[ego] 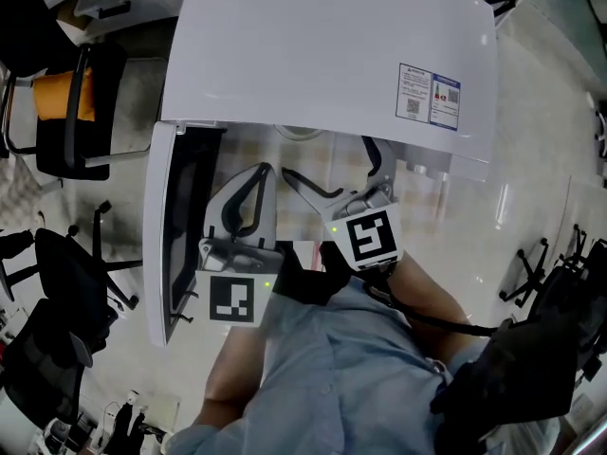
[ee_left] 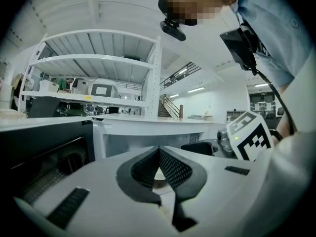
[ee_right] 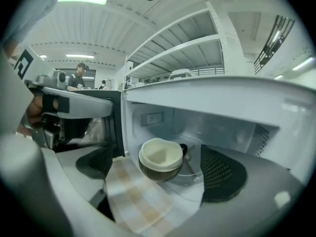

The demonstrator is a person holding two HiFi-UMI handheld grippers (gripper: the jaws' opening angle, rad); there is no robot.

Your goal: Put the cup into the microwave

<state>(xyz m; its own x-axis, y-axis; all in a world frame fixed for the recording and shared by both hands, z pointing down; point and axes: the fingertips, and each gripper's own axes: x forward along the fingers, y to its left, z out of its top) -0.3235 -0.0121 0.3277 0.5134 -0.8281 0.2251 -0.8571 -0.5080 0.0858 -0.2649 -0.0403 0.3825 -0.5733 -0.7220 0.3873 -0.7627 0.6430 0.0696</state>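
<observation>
I see the cup [ee_right: 160,157] upright inside the microwave [ego: 332,45], close to the front edge of its floor and toward the left wall. My right gripper [ee_right: 158,168] is spread wide on either side of the cup without touching it. The microwave door [ego: 175,235] stands swung out on the left, and my left gripper [ee_left: 159,152] sits just beside it with its jaws pressed together on nothing. A checked cloth [ee_right: 133,196] lies along the bench's front edge below the opening, under both grippers. White shelving [ee_left: 94,63] stands well behind.
</observation>
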